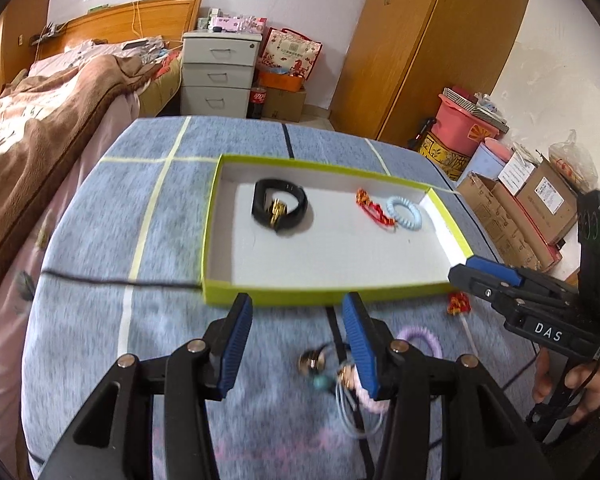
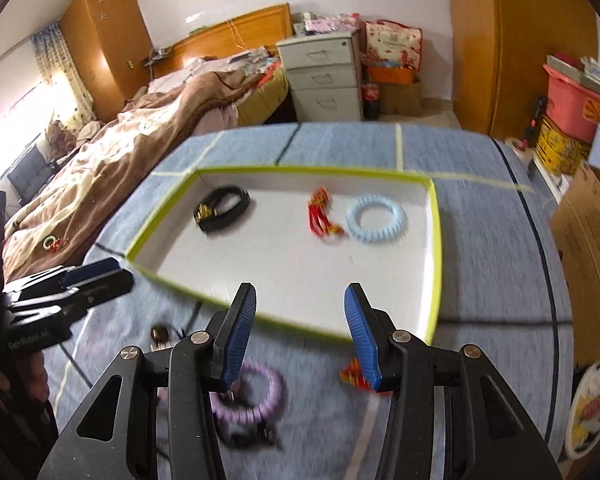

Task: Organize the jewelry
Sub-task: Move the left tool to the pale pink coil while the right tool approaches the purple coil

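Blue checked cloth (image 1: 100, 320) covers the table – bed (image 2: 140, 128) behind; both tongs, left gripper (image 1: 296, 336) and right gripper (image 2: 300, 332), wide, empty.

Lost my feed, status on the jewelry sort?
Both hand-held grippers open, empty: left, right. Black band, red charm, blue coil in tray. Purple coil outside. Nothing blocking.

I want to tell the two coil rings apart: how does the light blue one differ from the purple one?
The light blue coil ring lies inside the green-edged tray, beside a red tassel charm. The purple coil ring lies outside it on the blue cloth. Both are spiral-coil loops lying flat.
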Demonstrator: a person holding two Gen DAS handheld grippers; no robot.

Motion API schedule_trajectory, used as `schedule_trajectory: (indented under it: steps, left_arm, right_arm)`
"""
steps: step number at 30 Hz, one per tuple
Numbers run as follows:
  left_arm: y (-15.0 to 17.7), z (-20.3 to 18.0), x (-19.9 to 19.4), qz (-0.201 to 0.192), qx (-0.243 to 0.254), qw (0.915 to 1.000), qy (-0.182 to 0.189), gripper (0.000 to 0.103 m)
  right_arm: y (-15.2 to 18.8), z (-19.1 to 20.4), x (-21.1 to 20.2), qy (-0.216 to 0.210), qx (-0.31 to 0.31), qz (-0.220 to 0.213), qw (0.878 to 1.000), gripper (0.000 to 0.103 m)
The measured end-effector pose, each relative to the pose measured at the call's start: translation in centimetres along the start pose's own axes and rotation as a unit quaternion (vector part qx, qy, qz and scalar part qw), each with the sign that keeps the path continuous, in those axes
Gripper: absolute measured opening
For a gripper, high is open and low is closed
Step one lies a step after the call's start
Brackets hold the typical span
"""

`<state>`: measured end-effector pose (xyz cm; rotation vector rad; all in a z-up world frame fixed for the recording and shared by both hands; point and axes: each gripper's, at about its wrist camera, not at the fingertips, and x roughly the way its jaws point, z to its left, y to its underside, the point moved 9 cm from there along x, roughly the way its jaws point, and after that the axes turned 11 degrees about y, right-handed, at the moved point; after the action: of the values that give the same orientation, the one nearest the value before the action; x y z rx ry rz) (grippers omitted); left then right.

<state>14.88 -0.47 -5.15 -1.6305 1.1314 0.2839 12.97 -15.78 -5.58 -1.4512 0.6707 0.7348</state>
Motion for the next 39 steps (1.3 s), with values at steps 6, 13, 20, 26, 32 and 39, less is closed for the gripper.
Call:
schedule_trajectory:
  steps: [6,13,20,26,32,39]
  left_arm:
    - [1.7,0.3,-0.7,0.000,-0.007,1.0000,0.001,0.049]
    - [3.0,0.3,-0.7,0.009,-0.009,0.9999,0.007,0.049]
    - [3.3,-1.6,0.2,0.032,0.027,0.9988,0.023,0.049]
    - [3.6,-2.6,1.0,0.048,0.044,0.9975,0.027,0.049]
    - [3.8,-2.8,1.0,0.049,0.049,0.9974,0.021,0.049]
    - [4.2,-3.5,2.0,0.069,0.070,0.9951,0.008,0.049]
  right_arm:
    - [3.2,0.0,0.1,-0.003,0.005,0.021,1.000,0.047]
    - [4.9,-0.2,0.7,-0.015,0.014,0.037,0.999,0.047]
    - [5.5,0.6,1.2,-0.027,0.005,0.043,0.999,0.046]
    - [5.5,1.0,1.5,-0.021,-0.017,0.049,0.998,0.035]
    - [5.5,1.7,1.8,-0.003,-0.049,0.050,0.998,0.034]
    - [5.8,2.2,1.9,0.032,-0.088,0.045,0.995,0.030]
